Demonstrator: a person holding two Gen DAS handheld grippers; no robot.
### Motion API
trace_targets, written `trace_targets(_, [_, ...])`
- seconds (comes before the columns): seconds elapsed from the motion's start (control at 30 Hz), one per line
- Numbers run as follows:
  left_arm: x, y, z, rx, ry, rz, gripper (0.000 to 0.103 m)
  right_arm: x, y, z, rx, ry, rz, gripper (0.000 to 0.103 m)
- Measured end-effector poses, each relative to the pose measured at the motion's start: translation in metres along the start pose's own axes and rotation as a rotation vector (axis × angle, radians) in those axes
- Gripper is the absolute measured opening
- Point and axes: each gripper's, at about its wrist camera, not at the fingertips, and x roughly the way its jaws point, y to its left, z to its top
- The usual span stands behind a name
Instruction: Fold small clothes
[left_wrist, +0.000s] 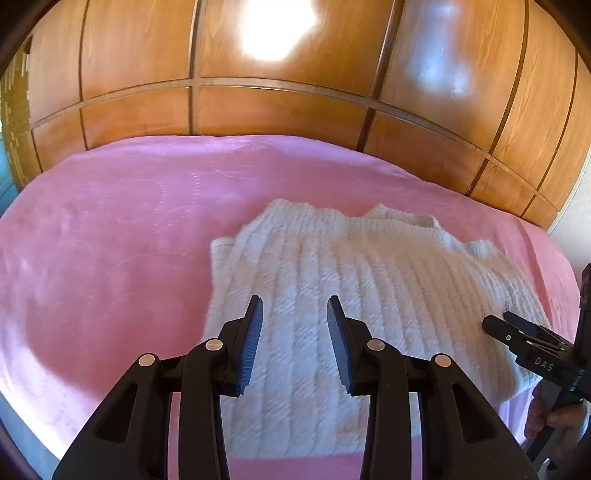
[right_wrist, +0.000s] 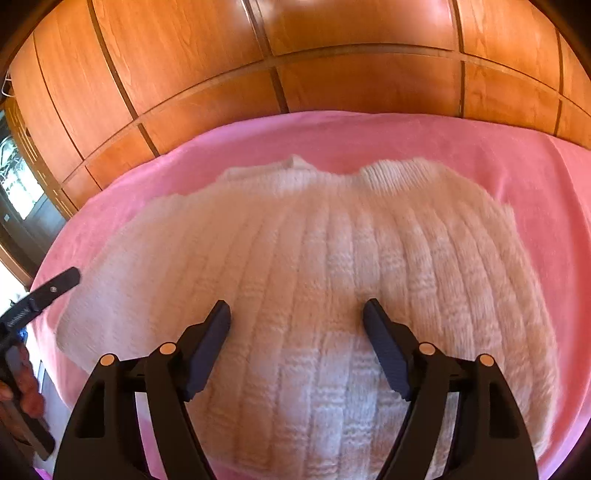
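Currently we have the white knitted sweater (left_wrist: 354, 295) lying flat on the pink blanket (left_wrist: 110, 240) that covers the bed, its ribbed collar toward the far side, where wooden wardrobe panels (left_wrist: 258, 110) rise behind the bed. From the left wrist view, a folded-in sleeve edge shows along the sweater's left side, and the near hem lies just below our left gripper (left_wrist: 294, 306). That gripper hangs above the sweater's near left part; its jaws stand moderately apart with nothing between them, only knit seen through the gap. Our right gripper (right_wrist: 296, 310) hangs over the middle of the sweater, jaws set wide, also holding nothing. In the left wrist view the right gripper (left_wrist: 493, 321) enters from the right edge over the sweater's right side, with the hand (left_wrist: 554, 424) on its handle below. In the right wrist view the left gripper (right_wrist: 72, 275) enters from the left, its tip at the sweater's left border. Whether either gripper's tips touch the fabric we cannot tell.
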Motion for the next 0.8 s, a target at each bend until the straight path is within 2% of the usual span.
trace_targets(0.07, [-0.005,0.006,-0.004,-0.003,0.000,0.011,0.051,0.001,-0.002,-0.003,0.009,-0.010,0.008,0.077])
trace_targets(0.27, [-0.024,0.028,-0.015,-0.024,-0.007,0.032,0.052,0.008,-0.003,-0.005,0.019,-0.029,0.016,0.085])
trace_targets(0.4, [-0.036,0.058,-0.027,-0.071,0.008,0.027,0.052,0.009,0.000,-0.005,0.016,-0.032,0.014,0.086])
trace_targets(0.5, [-0.038,0.087,-0.038,-0.149,0.044,-0.054,0.052,0.011,0.001,-0.005,0.013,-0.034,0.017,0.086])
trace_targets(0.6, [-0.038,0.108,-0.049,-0.239,0.078,-0.179,0.052,0.011,0.003,-0.006,0.012,-0.038,0.011,0.087])
trace_targets(0.67, [-0.036,0.112,-0.055,-0.275,0.085,-0.244,0.052,0.013,0.005,-0.007,0.010,-0.039,0.008,0.088])
trace_targets(0.8, [-0.023,0.100,-0.060,-0.284,0.107,-0.329,0.052,0.014,0.006,-0.007,0.005,-0.039,0.010,0.088])
